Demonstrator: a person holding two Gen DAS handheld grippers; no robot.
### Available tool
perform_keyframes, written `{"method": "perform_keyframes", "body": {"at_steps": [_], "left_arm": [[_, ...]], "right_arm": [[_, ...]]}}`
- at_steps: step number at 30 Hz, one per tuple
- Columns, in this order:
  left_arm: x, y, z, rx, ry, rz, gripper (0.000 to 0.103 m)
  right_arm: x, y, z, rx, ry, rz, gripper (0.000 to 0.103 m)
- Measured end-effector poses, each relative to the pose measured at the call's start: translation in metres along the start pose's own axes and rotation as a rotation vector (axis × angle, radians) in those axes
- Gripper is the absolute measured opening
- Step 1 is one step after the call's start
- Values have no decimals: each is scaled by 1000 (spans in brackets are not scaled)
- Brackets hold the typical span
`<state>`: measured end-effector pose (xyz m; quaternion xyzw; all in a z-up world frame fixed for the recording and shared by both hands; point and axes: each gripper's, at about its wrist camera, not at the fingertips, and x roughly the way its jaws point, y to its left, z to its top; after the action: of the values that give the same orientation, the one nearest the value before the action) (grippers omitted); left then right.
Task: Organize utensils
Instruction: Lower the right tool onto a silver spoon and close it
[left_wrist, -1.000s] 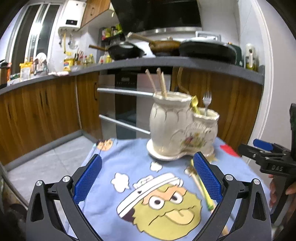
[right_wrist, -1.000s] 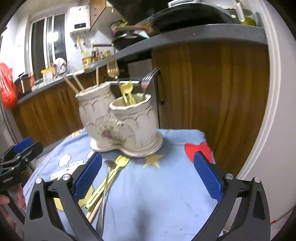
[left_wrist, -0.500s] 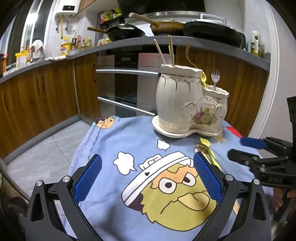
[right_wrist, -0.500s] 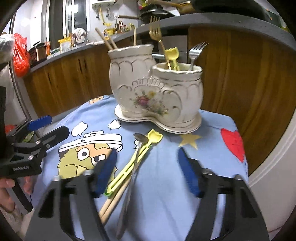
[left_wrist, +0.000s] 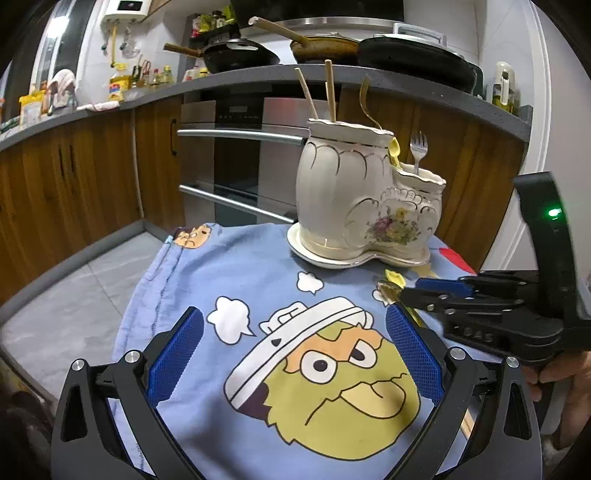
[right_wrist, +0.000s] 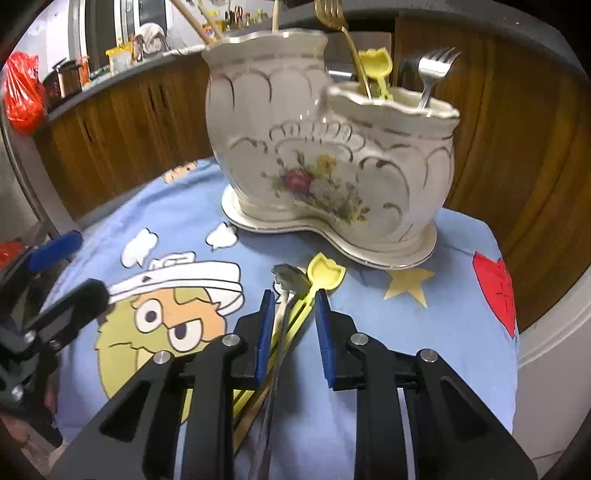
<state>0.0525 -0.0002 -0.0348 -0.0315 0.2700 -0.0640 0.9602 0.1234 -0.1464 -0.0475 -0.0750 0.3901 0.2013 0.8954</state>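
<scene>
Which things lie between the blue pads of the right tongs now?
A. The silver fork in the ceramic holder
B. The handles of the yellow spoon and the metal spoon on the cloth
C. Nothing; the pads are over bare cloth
B: in the right wrist view the right tongs straddle the handles of the yellow spoon and the metal spoon lying on the cloth, not yet closed on them.

One two-pot ceramic holder (right_wrist: 332, 158) is seen; two forks (right_wrist: 430, 74), two yellow spoons (right_wrist: 325, 275), one metal spoon (right_wrist: 290, 280), three chopsticks (left_wrist: 328, 90) get counted.
</scene>
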Motion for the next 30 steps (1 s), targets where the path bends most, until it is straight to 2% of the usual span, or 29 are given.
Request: {"method": "perform_keyframes", "body": {"at_steps": [4,7,18,24,30], "left_arm": [[1,-2,0,11,8,-11,98],[2,-2,-1,9,13,-17,98],[3,1,-2,-5,20,-32,98],[4,-7,-2,21,33,-29,98],[15,-28,3,32,163,-78,95]], "right_arm": [[4,0,1,-5,17,-7,20],[4,0,1,-10,17,-10,6],[-9,-22,-9,8,-4,-27,3],[-29,-31,-12,44,-82,51,3],[-50,-43,-13,87,-165,154,3]]}}
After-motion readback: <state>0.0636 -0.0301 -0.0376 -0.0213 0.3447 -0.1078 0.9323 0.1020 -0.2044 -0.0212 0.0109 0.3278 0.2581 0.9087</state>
